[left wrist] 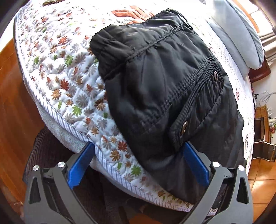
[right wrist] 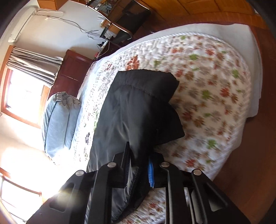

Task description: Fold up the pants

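Observation:
The black pants [left wrist: 163, 86] lie folded in layers on a floral quilt [left wrist: 65, 82], with the elastic waistband and two metal eyelets facing me. My left gripper [left wrist: 138, 148] is open at the bed's near edge; its blue fingers [left wrist: 79, 165] stand wide apart, the right one under the pants' lower edge. In the right wrist view, my right gripper [right wrist: 138, 160] is shut on a fold of the black pants [right wrist: 138, 112], which stretch away over the quilt [right wrist: 215, 94]. That view is tilted and blurred.
A grey-blue pillow [left wrist: 241, 39] lies at the bed's far right and also shows in the right wrist view [right wrist: 58, 122]. A phone [left wrist: 51, 2] sits at the bed's far edge. Wooden floor [left wrist: 10, 103] surrounds the bed. A dark cabinet [right wrist: 72, 72] and a window stand beyond.

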`<act>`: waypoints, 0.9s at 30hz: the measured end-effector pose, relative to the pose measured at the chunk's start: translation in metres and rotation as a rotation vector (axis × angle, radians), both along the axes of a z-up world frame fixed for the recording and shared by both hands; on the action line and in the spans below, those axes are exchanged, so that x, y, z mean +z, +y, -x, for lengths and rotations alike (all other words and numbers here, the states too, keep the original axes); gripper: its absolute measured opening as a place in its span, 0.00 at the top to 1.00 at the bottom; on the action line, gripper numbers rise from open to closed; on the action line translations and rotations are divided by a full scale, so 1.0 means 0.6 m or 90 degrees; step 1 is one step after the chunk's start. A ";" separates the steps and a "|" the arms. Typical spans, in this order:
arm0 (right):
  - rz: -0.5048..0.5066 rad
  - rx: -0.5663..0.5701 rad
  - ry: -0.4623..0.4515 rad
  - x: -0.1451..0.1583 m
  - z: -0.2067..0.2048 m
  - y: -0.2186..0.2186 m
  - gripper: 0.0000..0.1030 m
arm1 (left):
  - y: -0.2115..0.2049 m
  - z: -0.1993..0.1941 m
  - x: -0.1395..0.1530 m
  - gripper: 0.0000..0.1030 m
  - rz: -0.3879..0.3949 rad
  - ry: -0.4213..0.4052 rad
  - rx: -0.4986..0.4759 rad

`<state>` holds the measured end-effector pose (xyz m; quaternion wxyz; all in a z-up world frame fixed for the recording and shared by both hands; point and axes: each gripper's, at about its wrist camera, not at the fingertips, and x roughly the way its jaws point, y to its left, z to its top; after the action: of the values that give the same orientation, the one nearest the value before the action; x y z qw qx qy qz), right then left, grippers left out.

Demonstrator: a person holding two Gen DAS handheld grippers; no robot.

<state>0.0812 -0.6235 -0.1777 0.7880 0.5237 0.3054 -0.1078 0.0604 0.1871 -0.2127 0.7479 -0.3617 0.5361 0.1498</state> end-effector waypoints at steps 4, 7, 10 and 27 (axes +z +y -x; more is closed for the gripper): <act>-0.008 0.006 -0.021 0.002 -0.054 -0.004 0.85 | 0.000 -0.013 0.000 0.02 0.001 0.000 0.017; -0.026 -0.009 -0.019 -0.008 -0.071 -0.017 0.85 | -0.005 -0.045 0.006 0.02 -0.003 0.000 0.031; -0.043 -0.022 -0.019 -0.028 -0.059 -0.030 0.85 | -0.017 -0.071 0.011 0.02 -0.017 -0.006 0.035; -0.006 -0.013 -0.010 -0.023 -0.064 -0.015 0.85 | 0.041 -0.077 0.037 0.26 0.085 -0.023 0.038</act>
<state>0.1194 -0.6327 -0.1915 0.7869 0.5310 0.2942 -0.1105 0.1068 0.2115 -0.1903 0.7269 -0.4294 0.5200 0.1294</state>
